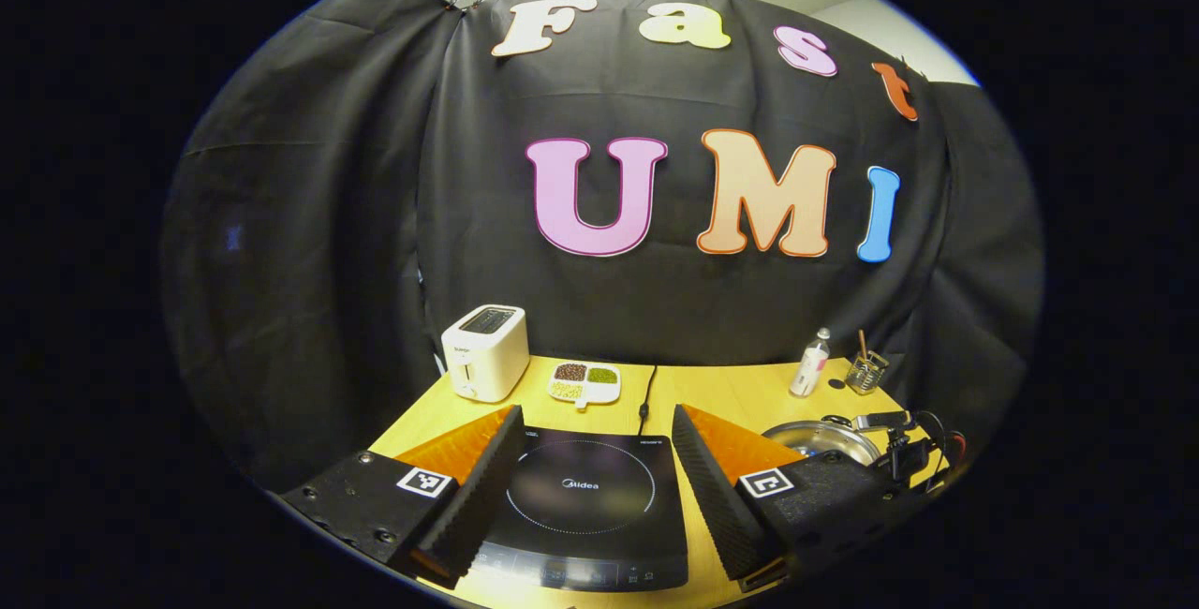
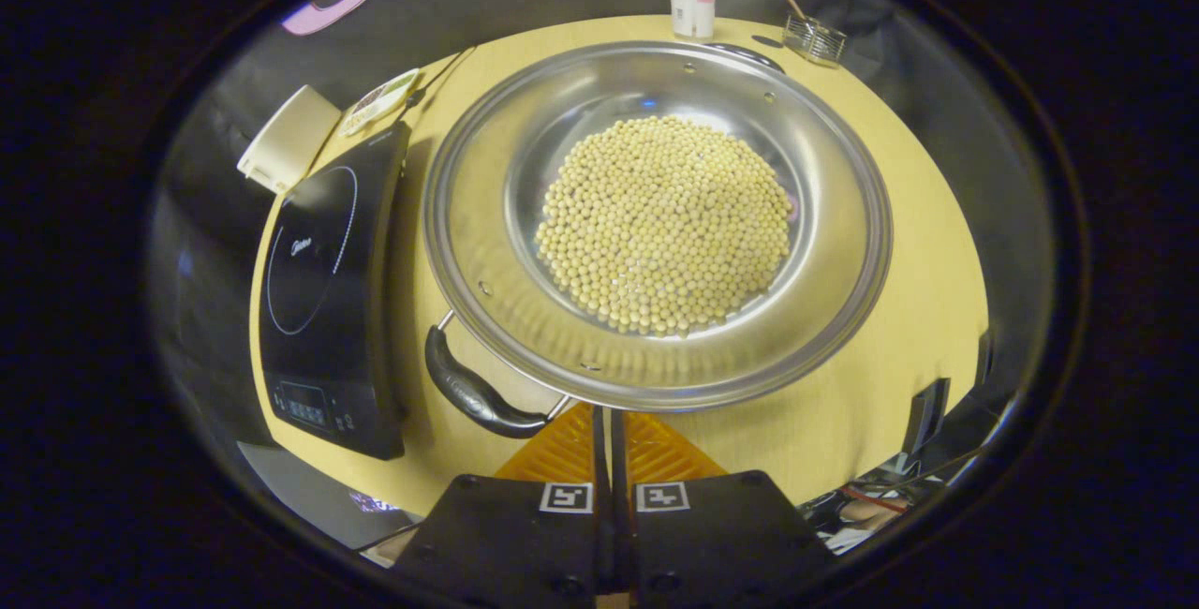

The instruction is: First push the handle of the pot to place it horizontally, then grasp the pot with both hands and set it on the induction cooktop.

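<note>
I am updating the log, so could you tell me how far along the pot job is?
Nothing looks done: the pot of beans sits on the table beside the induction cooktop. In hand: the shut right tongs sit near the handle. Left: turning it, then lifting; the left tongs wait open.

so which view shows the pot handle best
The right gripper view: the handle curves off the pot rim at lower left, whole and close, just ahead of the shut right tongs. In the left gripper view the pot sits at the right, partly hidden behind that gripper's finger, and I cannot make out its handle.
</note>
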### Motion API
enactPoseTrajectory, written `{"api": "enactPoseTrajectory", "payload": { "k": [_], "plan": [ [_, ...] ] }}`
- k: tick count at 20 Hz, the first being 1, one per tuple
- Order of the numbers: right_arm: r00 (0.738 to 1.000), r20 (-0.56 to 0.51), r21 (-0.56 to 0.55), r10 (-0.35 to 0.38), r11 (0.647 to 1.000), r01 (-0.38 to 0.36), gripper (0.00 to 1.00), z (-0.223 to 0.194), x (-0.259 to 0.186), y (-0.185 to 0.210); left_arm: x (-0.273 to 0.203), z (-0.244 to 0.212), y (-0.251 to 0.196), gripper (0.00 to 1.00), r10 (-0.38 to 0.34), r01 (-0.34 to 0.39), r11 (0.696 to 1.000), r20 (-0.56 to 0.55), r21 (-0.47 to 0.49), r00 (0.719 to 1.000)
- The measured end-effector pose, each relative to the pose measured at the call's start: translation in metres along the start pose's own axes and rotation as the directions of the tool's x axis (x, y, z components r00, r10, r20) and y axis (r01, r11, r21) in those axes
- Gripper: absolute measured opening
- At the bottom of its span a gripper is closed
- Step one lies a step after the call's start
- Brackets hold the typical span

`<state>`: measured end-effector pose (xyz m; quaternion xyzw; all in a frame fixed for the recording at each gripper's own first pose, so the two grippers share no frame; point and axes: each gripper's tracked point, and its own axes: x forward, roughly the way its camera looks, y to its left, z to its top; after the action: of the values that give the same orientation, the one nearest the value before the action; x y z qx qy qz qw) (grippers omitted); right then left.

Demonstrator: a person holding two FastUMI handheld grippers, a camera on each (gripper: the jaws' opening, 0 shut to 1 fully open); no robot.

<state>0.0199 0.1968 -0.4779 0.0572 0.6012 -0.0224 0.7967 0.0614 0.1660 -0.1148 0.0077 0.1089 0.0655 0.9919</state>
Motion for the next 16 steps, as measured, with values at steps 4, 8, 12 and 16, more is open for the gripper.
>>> {"api": "enactPoseTrajectory", "payload": {
  "k": [4, 8, 12, 16],
  "plan": [
    [1.0, 0.017, 0.069, -0.001, 0.998, 0.0, 0.0, 0.008, 0.003, 0.02, 0.006, -0.005, 0.002, 0.96, -0.042, 0.042, 0.999, -0.011, -0.004, 0.999],
    [0.999, 0.046, 0.151, 0.009, 0.988, -0.016, 0.03, 0.023, 0.008, 0.048, 0.012, -0.009, 0.008, 0.96, -0.07, 0.069, 0.997, -0.022, -0.016, 0.997],
    [0.998, 0.064, 0.218, 0.015, 0.976, -0.029, 0.03, 0.036, 0.015, 0.071, 0.017, -0.015, 0.016, 0.96, -0.079, 0.078, 0.996, -0.033, -0.034, 0.996],
    [0.997, 0.081, 0.27, 0.019, 0.962, -0.04, 0.0, 0.052, 0.023, 0.09, 0.019, -0.026, 0.026, 0.96, -0.077, 0.075, 0.997, -0.054, -0.035, 0.996]
  ]
}}
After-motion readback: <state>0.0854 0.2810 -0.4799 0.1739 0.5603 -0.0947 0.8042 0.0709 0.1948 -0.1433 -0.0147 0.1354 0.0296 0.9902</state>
